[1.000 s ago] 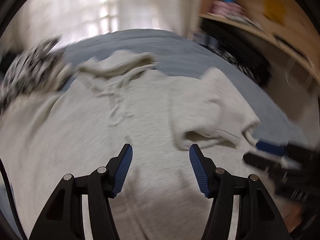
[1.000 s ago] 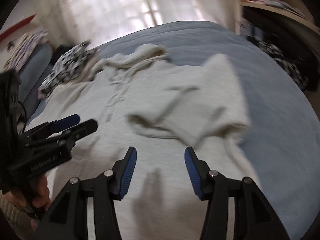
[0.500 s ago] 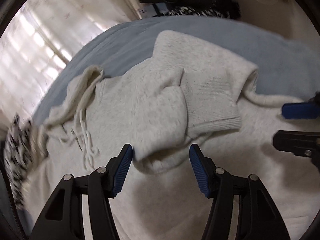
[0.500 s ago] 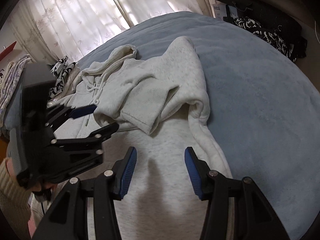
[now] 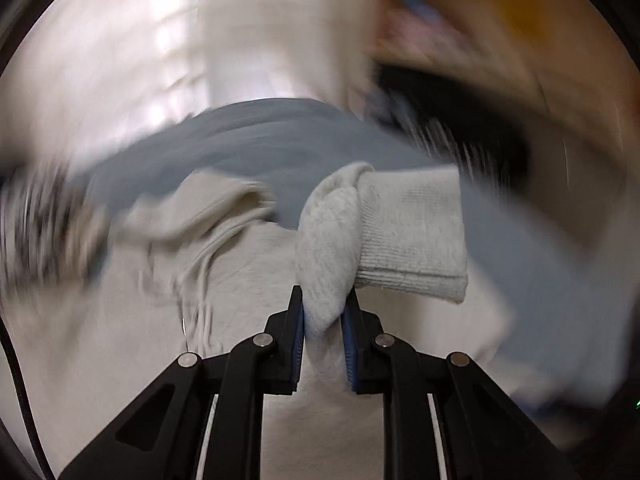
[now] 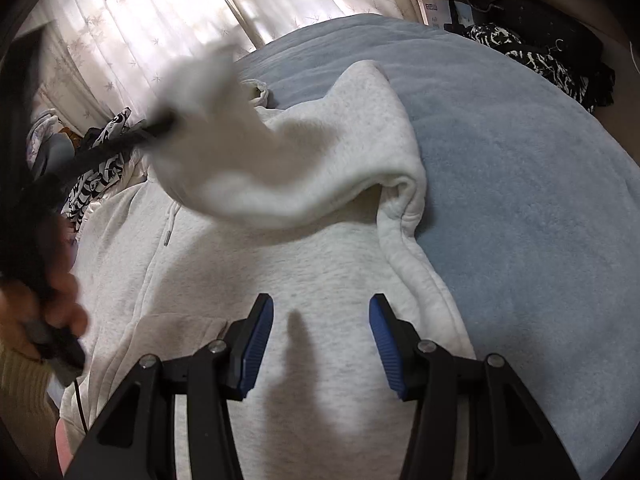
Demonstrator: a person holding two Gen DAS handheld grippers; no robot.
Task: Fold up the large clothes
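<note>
A pale grey fleece hooded sweatshirt [image 6: 320,280] is spread front-up over a light blue plush blanket [image 6: 520,160] that covers the bed. One sleeve [image 6: 288,168] is lifted off the body of the garment and drawn across it toward the left of the right wrist view, its far part blurred. In the left wrist view the left gripper [image 5: 323,312] is seen with its jaws closing, and a bunched fold of the sleeve just behind the ribbed cuff [image 5: 412,232] is pinched between the blue pads [image 5: 347,320]; the cuff itself hangs free to the right of the jaws. The same gripper is seen from the right wrist view as a dark blurred bar, carried by a hand [image 6: 44,312] at the left edge, with a cream knitted sleeve below it. The right gripper [image 6: 321,344] is held above the lower body of the sweatshirt with its jaws about half open and nothing between them; no contact with the cloth can be made out. The hood and a white drawstring [image 6: 170,220] lie toward the far side. A black-and-white patterned garment [image 6: 96,168] lies beside the sweatshirt on the left, and sheer white curtains [image 6: 160,20] are hung behind the bed
</note>
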